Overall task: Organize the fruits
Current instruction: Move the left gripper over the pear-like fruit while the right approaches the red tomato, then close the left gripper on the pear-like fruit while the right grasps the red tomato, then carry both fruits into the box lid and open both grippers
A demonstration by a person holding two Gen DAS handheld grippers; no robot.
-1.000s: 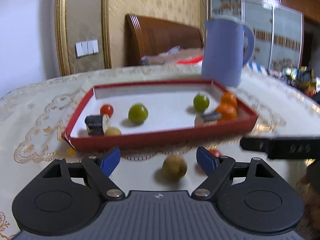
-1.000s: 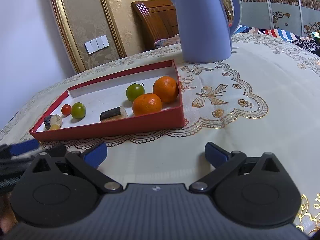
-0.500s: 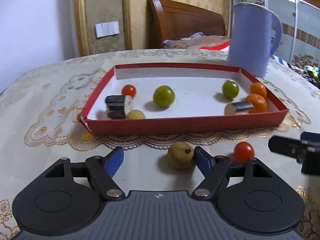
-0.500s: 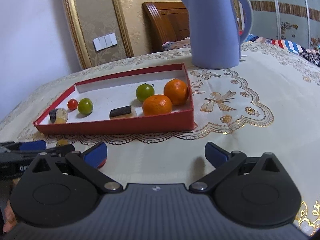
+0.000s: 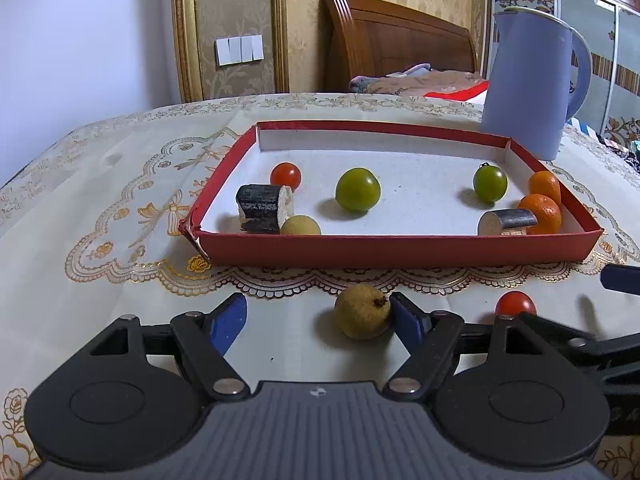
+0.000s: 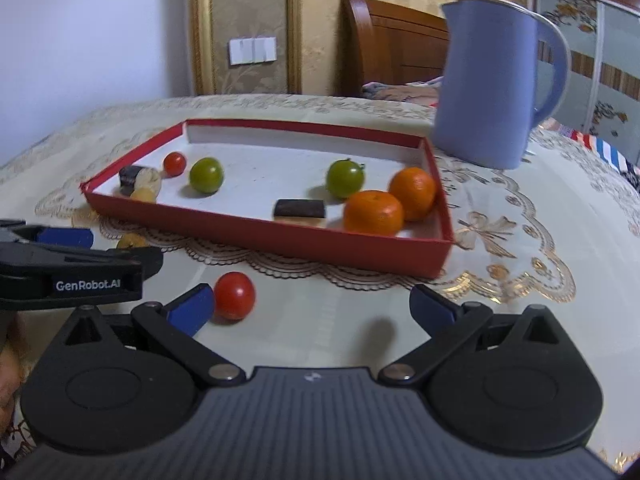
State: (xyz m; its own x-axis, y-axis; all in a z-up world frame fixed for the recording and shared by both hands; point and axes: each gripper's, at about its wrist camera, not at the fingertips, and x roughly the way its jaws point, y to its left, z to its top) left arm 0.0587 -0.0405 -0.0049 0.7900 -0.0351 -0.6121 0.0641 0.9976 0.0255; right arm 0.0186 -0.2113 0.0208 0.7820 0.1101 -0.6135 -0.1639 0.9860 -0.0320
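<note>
A red tray (image 5: 400, 249) (image 6: 280, 240) on the tablecloth holds a red tomato (image 5: 285, 175), two green fruits (image 5: 357, 189) (image 5: 489, 183), two oranges (image 5: 540, 213), a small yellow fruit (image 5: 300, 225) and two dark cut pieces (image 5: 262, 208). My left gripper (image 5: 318, 316) is open, with a yellow-brown fruit (image 5: 362, 317) on the cloth against its right finger. My right gripper (image 6: 312, 304) is open, and a loose red tomato (image 6: 234, 295) (image 5: 515, 304) lies by its left finger.
A blue kettle (image 5: 534, 84) (image 6: 496, 84) stands behind the tray's right end. The left gripper's body (image 6: 68, 276) lies just left of my right gripper. A wooden headboard (image 5: 396, 48) and wall stand beyond the table.
Both grippers have moved toward the loose fruits. The yellow-brown fruit now sits against the left gripper's right finger. The red tomato has come into sight by the right gripper's left finger.
</note>
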